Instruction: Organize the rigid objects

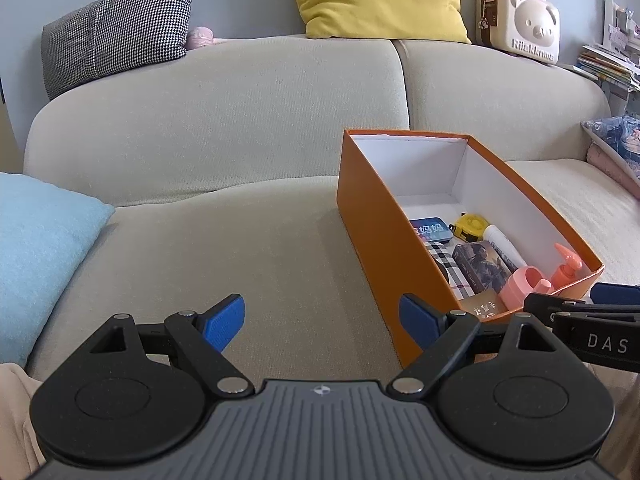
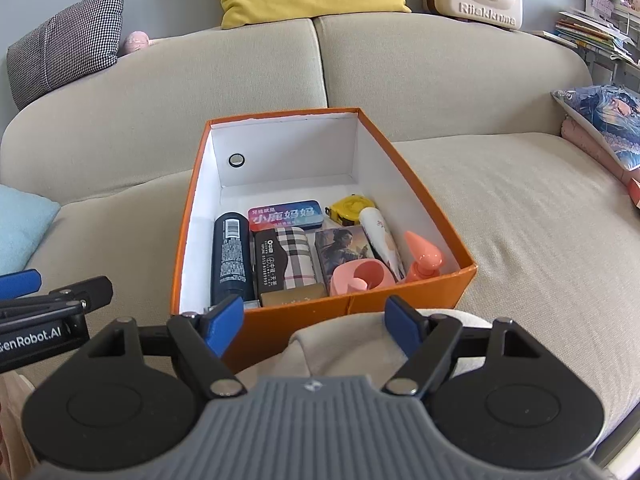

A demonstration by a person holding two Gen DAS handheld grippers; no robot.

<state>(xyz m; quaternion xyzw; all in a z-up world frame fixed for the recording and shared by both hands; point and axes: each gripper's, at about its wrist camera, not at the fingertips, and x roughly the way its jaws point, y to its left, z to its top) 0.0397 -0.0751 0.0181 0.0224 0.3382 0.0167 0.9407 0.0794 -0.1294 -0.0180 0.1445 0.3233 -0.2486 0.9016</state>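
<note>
The orange box (image 2: pixel 360 304) is seen on the sofa (image 1: pixel 240 248), filled; only the right view reveals its dark bottle (image 2: pixel 232 256). Left gripper (image 1: pixel 322 320) and right gripper (image 2: pixel 316 322) are held wide open, empty.

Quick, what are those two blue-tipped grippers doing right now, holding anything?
Left gripper: open, holding nothing, over the sofa seat beside the orange box.
Right gripper: open, holding nothing, just in front of the box.
</note>
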